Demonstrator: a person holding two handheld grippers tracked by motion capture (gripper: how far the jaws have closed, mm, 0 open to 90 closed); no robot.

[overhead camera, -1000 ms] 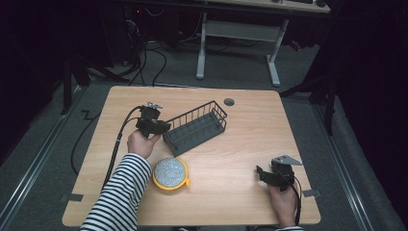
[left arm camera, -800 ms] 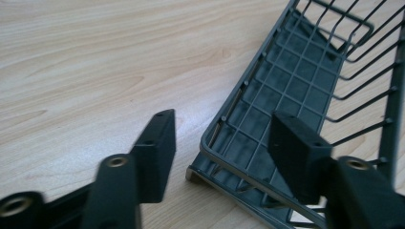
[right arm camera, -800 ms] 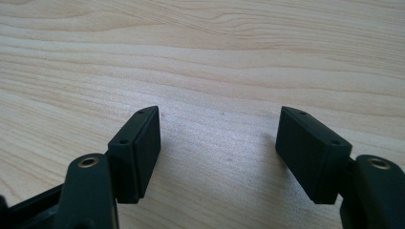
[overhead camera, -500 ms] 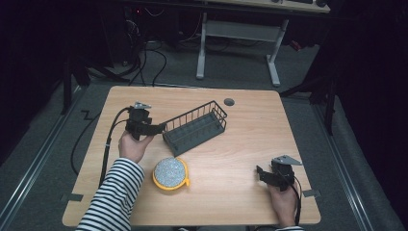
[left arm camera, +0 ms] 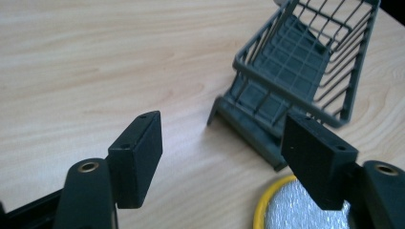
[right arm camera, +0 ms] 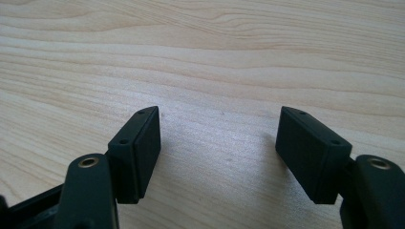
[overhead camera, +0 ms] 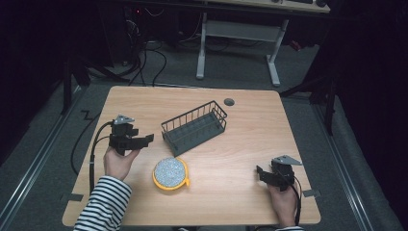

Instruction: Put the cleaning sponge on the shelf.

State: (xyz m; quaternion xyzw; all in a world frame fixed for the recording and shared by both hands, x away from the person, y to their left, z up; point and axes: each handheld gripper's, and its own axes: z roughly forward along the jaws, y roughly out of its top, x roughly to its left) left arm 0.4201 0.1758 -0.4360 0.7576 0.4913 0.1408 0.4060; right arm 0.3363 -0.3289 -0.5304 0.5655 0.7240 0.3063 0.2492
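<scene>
A dark grey wire basket (overhead camera: 195, 126) stands at an angle in the middle of the wooden table (overhead camera: 250, 139). My left gripper (overhead camera: 146, 139) hovers just left of its near end, apart from it. Its jaws have just been opening and stand wide with nothing between them. In the left gripper view the open left gripper (left arm camera: 224, 152) looks at the basket's end (left arm camera: 296, 71) and the yellow-rimmed disc (left arm camera: 296, 210). That disc (overhead camera: 170, 173), with a glittery silver top, lies in front of the basket. My right gripper (overhead camera: 260, 172) rests near the front right corner, open over bare wood (right arm camera: 219, 152).
A round dark grommet (overhead camera: 229, 101) sits in the tabletop behind the basket. A black cable (overhead camera: 94, 144) trails from the left gripper off the table's left edge. Desk legs and cables stand on the floor beyond the far edge.
My left gripper has drawn back leftward from the basket's near end and its jaws have opened wide. The basket, the disc and the right gripper have stayed put.
</scene>
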